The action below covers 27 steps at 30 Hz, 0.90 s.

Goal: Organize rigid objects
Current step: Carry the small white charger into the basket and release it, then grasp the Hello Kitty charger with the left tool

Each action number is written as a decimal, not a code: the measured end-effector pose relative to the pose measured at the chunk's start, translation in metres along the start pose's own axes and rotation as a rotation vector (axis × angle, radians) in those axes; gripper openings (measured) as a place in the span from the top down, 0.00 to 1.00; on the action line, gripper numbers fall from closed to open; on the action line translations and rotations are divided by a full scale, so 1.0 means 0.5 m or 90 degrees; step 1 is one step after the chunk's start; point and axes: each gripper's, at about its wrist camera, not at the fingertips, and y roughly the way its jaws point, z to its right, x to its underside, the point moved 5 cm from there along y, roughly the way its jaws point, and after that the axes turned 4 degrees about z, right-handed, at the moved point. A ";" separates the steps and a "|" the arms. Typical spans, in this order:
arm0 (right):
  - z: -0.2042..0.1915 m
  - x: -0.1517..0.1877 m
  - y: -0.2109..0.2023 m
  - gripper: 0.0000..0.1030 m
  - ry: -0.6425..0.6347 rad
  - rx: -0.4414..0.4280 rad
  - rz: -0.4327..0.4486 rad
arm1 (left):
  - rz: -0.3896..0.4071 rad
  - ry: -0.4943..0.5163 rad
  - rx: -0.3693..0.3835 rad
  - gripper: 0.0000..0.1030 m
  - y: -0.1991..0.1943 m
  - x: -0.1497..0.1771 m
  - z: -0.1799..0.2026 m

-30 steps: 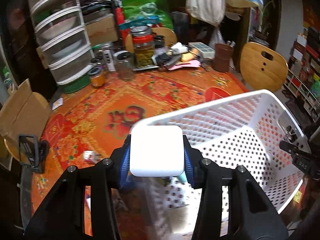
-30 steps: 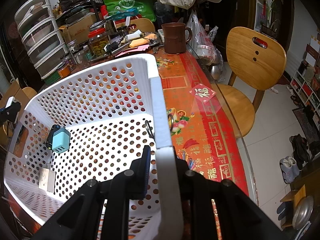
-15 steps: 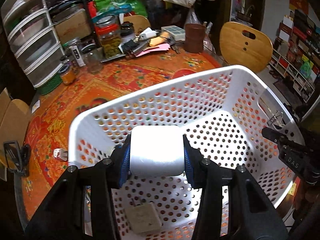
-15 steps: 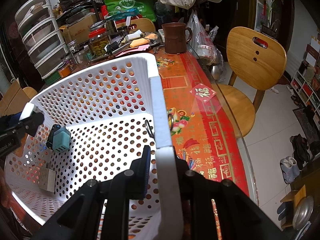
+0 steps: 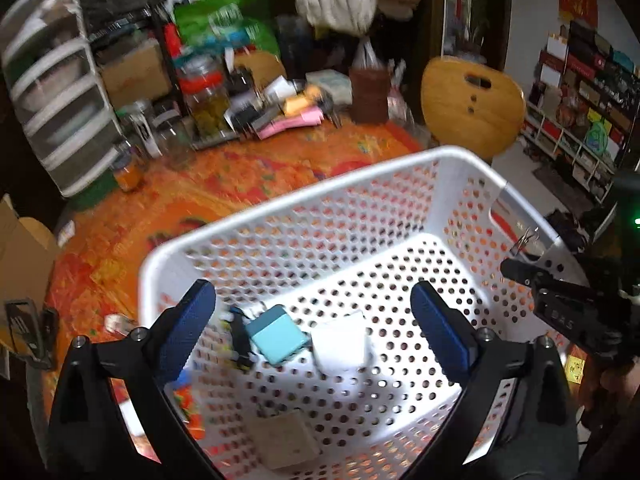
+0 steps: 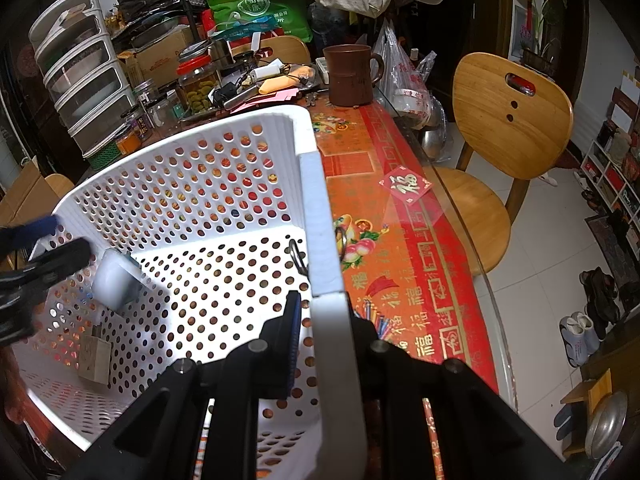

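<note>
One white basket (image 5: 304, 200) on the bench (image 5: 224, 184). Three items on the basket floor: one white block (image 5: 340, 346), one teal block (image 5: 276, 334) just beside it, one beige flat piece (image 5: 286, 442) nearer the camera. Left gripper (image 5: 312, 320) above the basket interior, fingers spread wide, holding nothing. Right gripper (image 6: 324, 316) clamped on the basket rim, fingers level.
</note>
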 end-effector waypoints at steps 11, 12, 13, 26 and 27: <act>-0.002 0.002 -0.001 0.85 0.001 0.006 -0.003 | -0.034 -0.142 -0.163 0.01 -0.029 0.050 -0.451; -0.001 0.002 -0.001 0.85 0.003 0.005 -0.003 | -0.065 -0.160 -0.168 0.01 0.003 0.074 -0.486; -0.001 0.001 -0.001 0.85 0.004 0.005 -0.003 | -0.096 -0.174 -0.167 0.01 0.040 0.101 -0.516; -0.002 0.003 -0.001 0.85 -0.001 0.010 -0.007 | -0.182 -0.199 -0.138 0.45 0.229 0.214 -0.540; -0.003 0.003 0.000 0.85 -0.001 0.010 -0.007 | -0.175 -0.210 -0.129 0.52 0.230 0.213 -0.539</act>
